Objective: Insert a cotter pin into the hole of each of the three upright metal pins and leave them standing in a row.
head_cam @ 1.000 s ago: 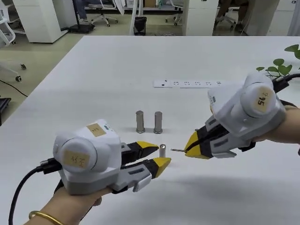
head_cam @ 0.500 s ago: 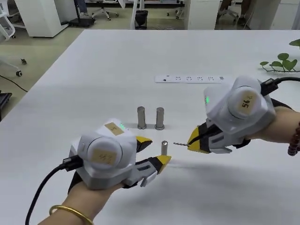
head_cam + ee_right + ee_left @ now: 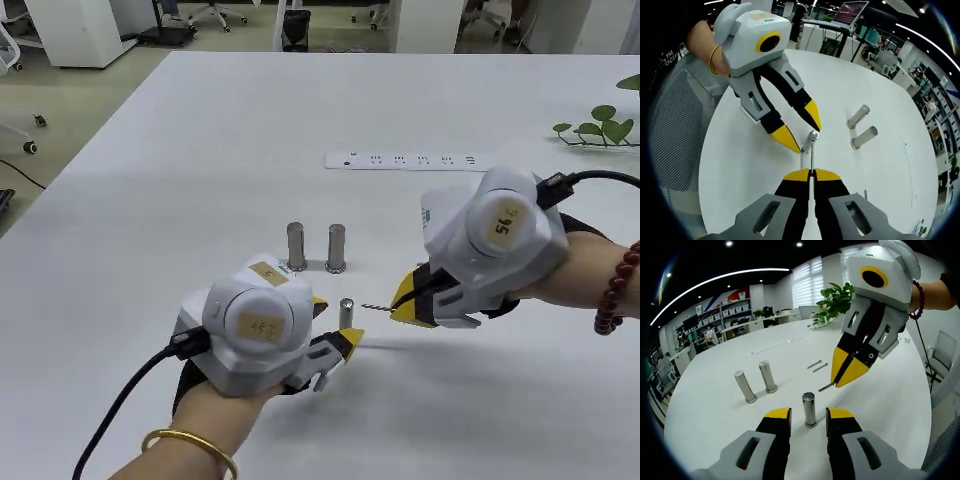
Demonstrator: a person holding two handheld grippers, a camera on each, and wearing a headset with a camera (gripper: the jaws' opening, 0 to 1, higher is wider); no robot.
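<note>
Three upright metal pins stand on the white table: two side by side at the back [image 3: 296, 246] [image 3: 336, 248] and one in front [image 3: 346, 312]. My left gripper [image 3: 335, 322] is open, its yellow jaws on either side of the front pin [image 3: 809, 409] with small gaps. My right gripper [image 3: 405, 300] is shut on a thin cotter pin [image 3: 375, 307], held level and pointing at the top of the front pin [image 3: 810, 141]. The cotter pin's tip [image 3: 811, 155] sits just short of it. Two loose cotter pins [image 3: 817, 365] lie farther back on the table.
A white power strip [image 3: 408, 160] lies across the table behind the pins. A green plant [image 3: 600, 128] stands at the far right edge. A black cable trails from each gripper. Office chairs and desks are beyond the table.
The head view has shifted. The right gripper has brought the cotter pin's tip slightly closer to the front pin. The left gripper stays open around that pin.
</note>
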